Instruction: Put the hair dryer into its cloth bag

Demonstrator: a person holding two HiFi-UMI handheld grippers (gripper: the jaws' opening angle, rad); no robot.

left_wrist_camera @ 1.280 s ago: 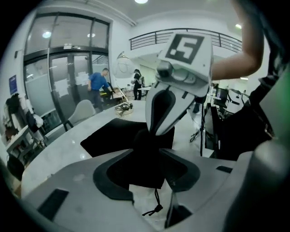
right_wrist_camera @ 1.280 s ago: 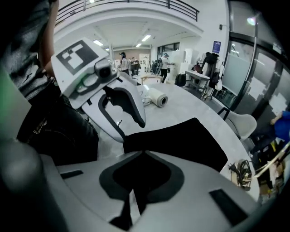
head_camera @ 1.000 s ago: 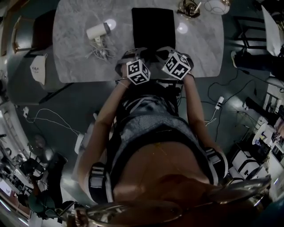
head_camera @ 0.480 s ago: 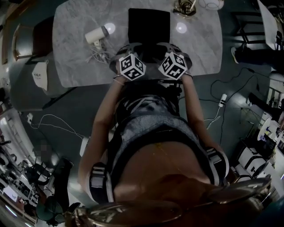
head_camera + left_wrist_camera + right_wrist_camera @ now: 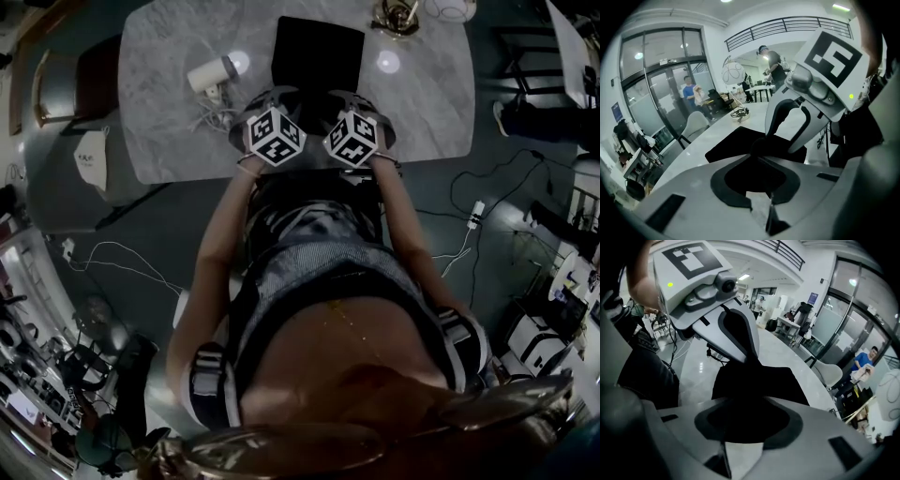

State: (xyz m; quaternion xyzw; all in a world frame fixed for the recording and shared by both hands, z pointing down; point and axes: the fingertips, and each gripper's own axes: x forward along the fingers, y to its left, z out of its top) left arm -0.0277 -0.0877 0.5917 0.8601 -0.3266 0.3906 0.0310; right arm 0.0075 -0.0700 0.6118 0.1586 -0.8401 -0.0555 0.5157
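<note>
The black cloth bag (image 5: 319, 52) lies flat at the middle of the marble table (image 5: 422, 103). To its left lies the white hair dryer (image 5: 211, 72) with its cable bunched beside it. Both grippers work side by side at the bag's near edge. My left gripper (image 5: 281, 101) has just been closing and is shut on the bag's cloth (image 5: 736, 145), which fills the space at its jaws. My right gripper (image 5: 349, 101) has just been opening. Its fingers (image 5: 774, 117) stand spread over a raised fold of the bag, not pressing on it.
A gold-coloured object (image 5: 398, 14) stands at the table's far edge. A chair (image 5: 70, 80) is at the table's left end, with a white bag (image 5: 91, 155) nearby. Cables run over the floor. People stand in the background of both gripper views.
Both marker cubes have shifted a little to the left along the bag's near edge. The left one has also moved farther onto the table. The hair dryer has stayed put.
</note>
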